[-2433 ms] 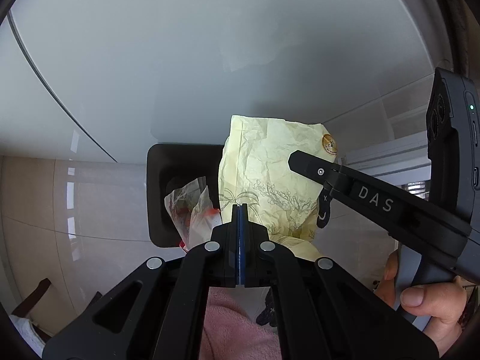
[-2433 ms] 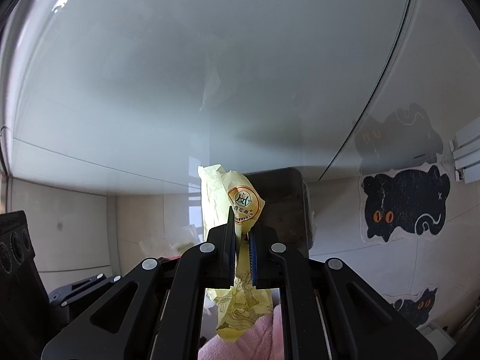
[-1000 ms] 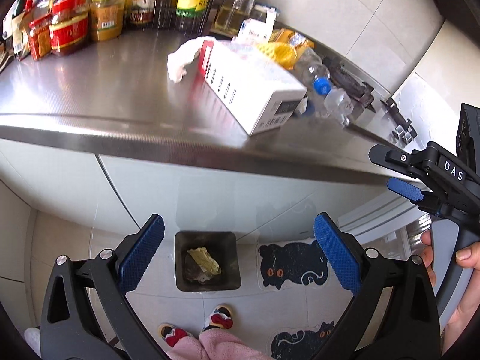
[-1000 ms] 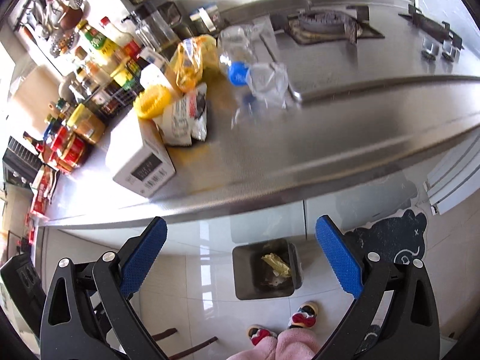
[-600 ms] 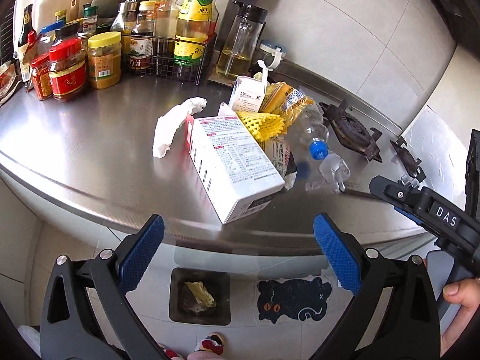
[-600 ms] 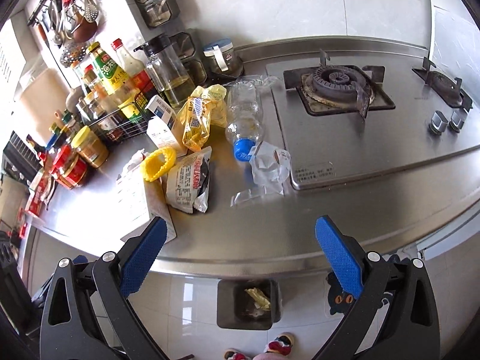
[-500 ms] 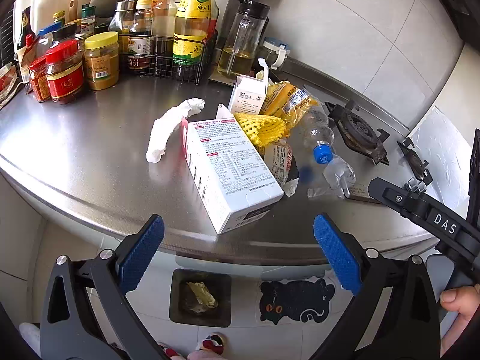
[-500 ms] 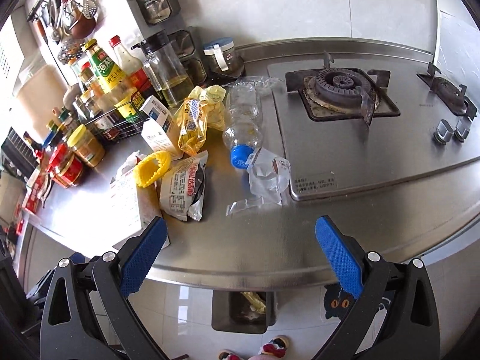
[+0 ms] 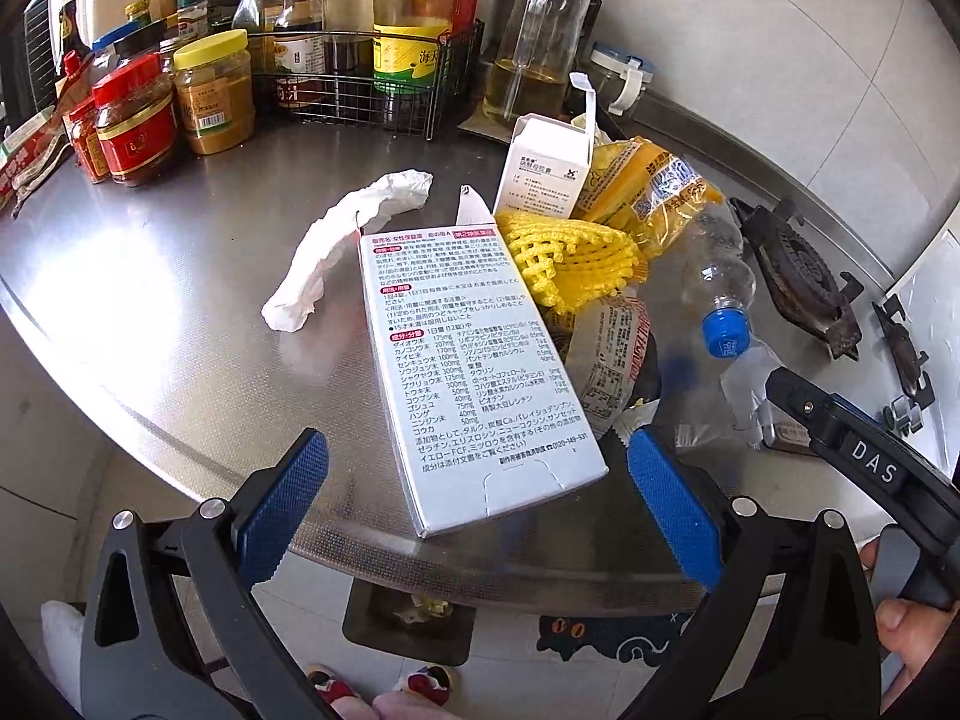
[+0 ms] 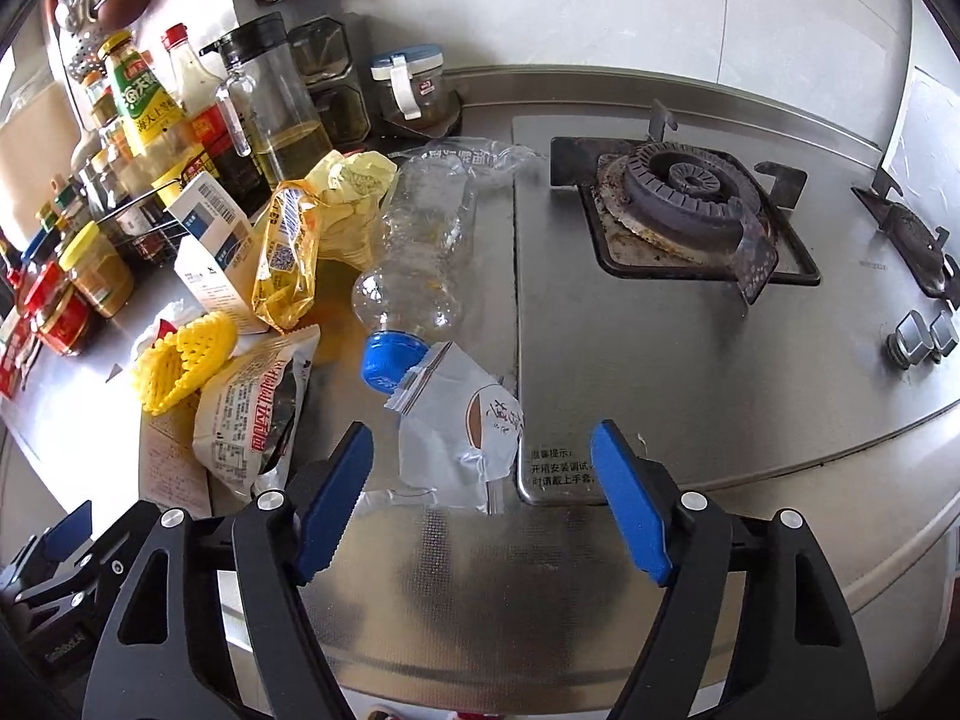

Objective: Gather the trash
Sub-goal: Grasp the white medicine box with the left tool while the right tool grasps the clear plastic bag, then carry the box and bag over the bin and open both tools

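Trash lies heaped on the steel counter (image 9: 180, 300). My left gripper (image 9: 474, 462) is open, its blue pads on either side of the near end of a white printed box (image 9: 474, 360) without touching it. Beside the box are a crumpled tissue (image 9: 342, 246), a yellow foam net (image 9: 570, 258), and a clear bottle (image 10: 414, 252) with a blue cap. My right gripper (image 10: 480, 444) hangs over a clear zip bag (image 10: 462, 426); its jaws are closing and the pads stand clear of the bag. A bin (image 9: 408, 618) on the floor holds a yellow wrapper.
Sauce bottles and jars (image 9: 210, 96) crowd the back left around a wire rack. A snack packet (image 10: 252, 414), a yellow-orange wrapper (image 10: 288, 252) and a small carton (image 9: 543, 174) lie in the heap. The gas burner (image 10: 684, 192) and knobs (image 10: 918, 330) are on the right.
Both grippers held a yellow wrapper over the bin; it now lies in the bin. Both have risen over the counter and moved in on the heap. The right jaws have narrowed.
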The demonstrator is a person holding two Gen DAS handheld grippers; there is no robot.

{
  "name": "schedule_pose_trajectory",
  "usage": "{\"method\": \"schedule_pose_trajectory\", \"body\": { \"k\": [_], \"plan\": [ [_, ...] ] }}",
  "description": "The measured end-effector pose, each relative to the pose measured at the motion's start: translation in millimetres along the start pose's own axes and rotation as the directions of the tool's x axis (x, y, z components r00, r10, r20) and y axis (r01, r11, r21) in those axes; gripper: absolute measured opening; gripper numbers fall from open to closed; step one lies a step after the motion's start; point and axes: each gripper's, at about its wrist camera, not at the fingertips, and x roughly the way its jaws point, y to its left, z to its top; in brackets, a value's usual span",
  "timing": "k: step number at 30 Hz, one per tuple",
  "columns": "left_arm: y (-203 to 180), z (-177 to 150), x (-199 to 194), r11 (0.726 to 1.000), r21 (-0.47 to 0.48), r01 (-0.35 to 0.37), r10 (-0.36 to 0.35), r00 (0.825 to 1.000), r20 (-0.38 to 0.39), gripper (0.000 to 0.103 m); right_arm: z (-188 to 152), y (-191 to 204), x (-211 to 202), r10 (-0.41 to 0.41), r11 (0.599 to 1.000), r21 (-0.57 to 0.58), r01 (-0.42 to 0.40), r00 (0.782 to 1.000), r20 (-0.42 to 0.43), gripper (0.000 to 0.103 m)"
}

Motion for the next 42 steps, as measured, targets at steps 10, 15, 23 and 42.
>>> {"method": "schedule_pose_trajectory", "body": {
  "k": [10,15,23,42],
  "plan": [
    [17,-2,8,1.0,-0.023,0.016,-0.017,1.0,-0.006,0.07,-1,1,24,0.002,1.0,0.003,-0.002,0.999,-0.037,0.056],
    [21,-2,8,0.999,-0.007,0.039,-0.039,0.999,-0.004,0.06,0,5,27,0.017,1.0,-0.008,-0.018,0.999,-0.048,0.03],
    [30,-6,-7,0.999,0.016,0.043,-0.043,0.999,0.014,0.056,-7,12,10,0.018,1.0,-0.017,-0.019,0.999,-0.035,0.007],
    [77,-38,-89,0.985,0.134,0.108,-0.116,0.992,0.053,0.056,-62,57,-74,0.063,0.998,0.029,-0.064,0.997,0.04,0.006]
  ]
}}
